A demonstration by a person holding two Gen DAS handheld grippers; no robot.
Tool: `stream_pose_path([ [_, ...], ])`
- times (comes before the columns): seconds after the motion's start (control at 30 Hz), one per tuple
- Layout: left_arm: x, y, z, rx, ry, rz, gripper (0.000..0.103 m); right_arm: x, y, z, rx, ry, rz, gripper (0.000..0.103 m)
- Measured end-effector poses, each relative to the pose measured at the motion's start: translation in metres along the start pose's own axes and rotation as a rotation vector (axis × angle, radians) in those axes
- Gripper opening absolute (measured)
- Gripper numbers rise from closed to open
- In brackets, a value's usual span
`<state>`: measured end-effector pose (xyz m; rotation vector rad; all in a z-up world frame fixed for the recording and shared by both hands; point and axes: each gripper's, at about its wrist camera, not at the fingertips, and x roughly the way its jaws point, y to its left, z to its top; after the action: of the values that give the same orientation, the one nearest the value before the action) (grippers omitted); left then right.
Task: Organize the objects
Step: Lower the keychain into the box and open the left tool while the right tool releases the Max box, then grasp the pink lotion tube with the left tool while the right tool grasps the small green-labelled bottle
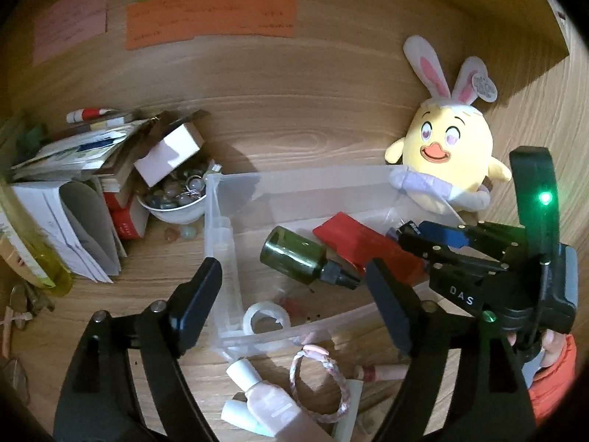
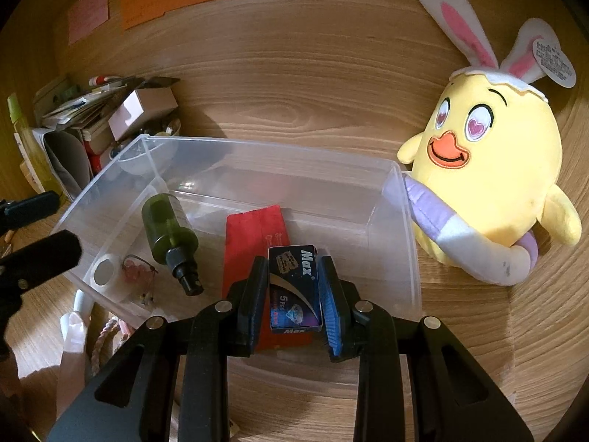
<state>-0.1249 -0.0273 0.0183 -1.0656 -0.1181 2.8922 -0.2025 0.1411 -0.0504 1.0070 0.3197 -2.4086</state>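
Note:
A clear plastic bin (image 2: 401, 221) stands on the wooden table. In it lie a dark green bottle (image 2: 169, 232) on its side, a red packet (image 2: 250, 239), a roll of clear tape (image 2: 106, 276) and a small pink trinket (image 2: 136, 272). My right gripper (image 2: 292, 287) is shut on a small blue "Max" box (image 2: 294, 283) and holds it over the red packet inside the bin. My left gripper (image 1: 292, 276) stands open above the bin's near side. The green bottle (image 1: 294, 258) lies below it, and neither pad touches the bottle. The right gripper (image 1: 441, 250) shows at the right of the left wrist view.
A yellow plush chick (image 2: 489, 169) with rabbit ears leans against the bin's right end. Left of the bin are a white bowl of beads (image 1: 176, 199) and a pile of books and papers (image 1: 73, 191). In front of it lie a pale pink bottle (image 1: 265, 401) and a braided bracelet (image 1: 320, 386).

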Motion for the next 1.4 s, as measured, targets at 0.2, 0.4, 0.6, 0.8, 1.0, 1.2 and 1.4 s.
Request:
stream_pose_path([
  [0.2, -0.011, 0.006, -0.004, -0.012, 0.008, -0.008, 0.087, 0.000, -0.002, 0.001, 0.007, 0.011, 0.006, 0.034],
  [0.4, -0.024, 0.012, -0.010, -0.013, 0.010, -0.003, 0.088, -0.009, 0.005, 0.001, -0.024, -0.011, -0.008, 0.048],
  [0.6, -0.033, 0.021, -0.018, -0.024, 0.022, 0.009, 0.088, -0.036, 0.017, 0.001, -0.057, -0.077, -0.011, 0.063],
  [0.8, -0.035, 0.029, -0.031, -0.032, 0.053, 0.012, 0.088, -0.066, 0.023, -0.008, -0.075, -0.139, -0.006, 0.078],
  [1.0, -0.028, 0.029, -0.048, -0.032, 0.091, 0.010, 0.088, -0.077, 0.025, -0.027, -0.081, -0.133, -0.007, 0.078],
  [1.2, -0.009, 0.027, -0.060, -0.044, 0.150, 0.008, 0.088, -0.073, 0.023, -0.049, -0.075, -0.087, -0.024, 0.078],
  [1.4, 0.001, 0.026, -0.068, -0.033, 0.188, 0.014, 0.088, -0.063, 0.018, -0.068, -0.042, -0.028, -0.007, 0.078],
])
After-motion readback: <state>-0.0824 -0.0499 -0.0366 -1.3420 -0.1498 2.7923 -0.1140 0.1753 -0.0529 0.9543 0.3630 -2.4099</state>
